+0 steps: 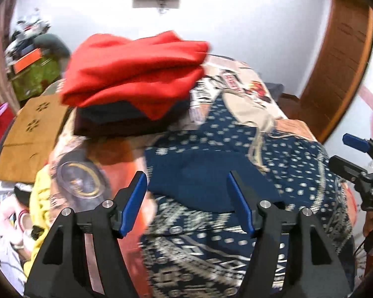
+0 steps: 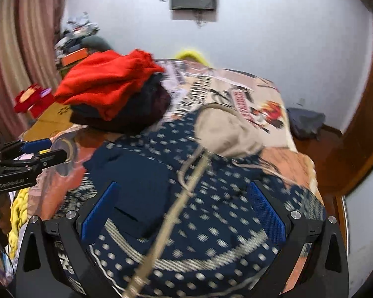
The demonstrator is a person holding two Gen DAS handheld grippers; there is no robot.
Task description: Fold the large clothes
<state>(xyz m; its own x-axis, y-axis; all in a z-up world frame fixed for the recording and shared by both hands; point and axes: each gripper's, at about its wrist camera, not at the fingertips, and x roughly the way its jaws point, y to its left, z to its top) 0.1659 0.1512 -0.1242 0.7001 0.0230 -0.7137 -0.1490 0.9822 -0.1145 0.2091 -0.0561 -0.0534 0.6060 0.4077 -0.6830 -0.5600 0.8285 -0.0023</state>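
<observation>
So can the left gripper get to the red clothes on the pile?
Probably yes. The left gripper is open and holds nothing, and the red clothes lie on top of the dark pile, uncovered. Only the flat blue dotted garment lies between them.

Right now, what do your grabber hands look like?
Both are black plastic. The left gripper and right gripper each have two blue fingers with bumpy pads, and round silver bolts. Small white lettering marks the left one's side, too blurry to read.
</observation>
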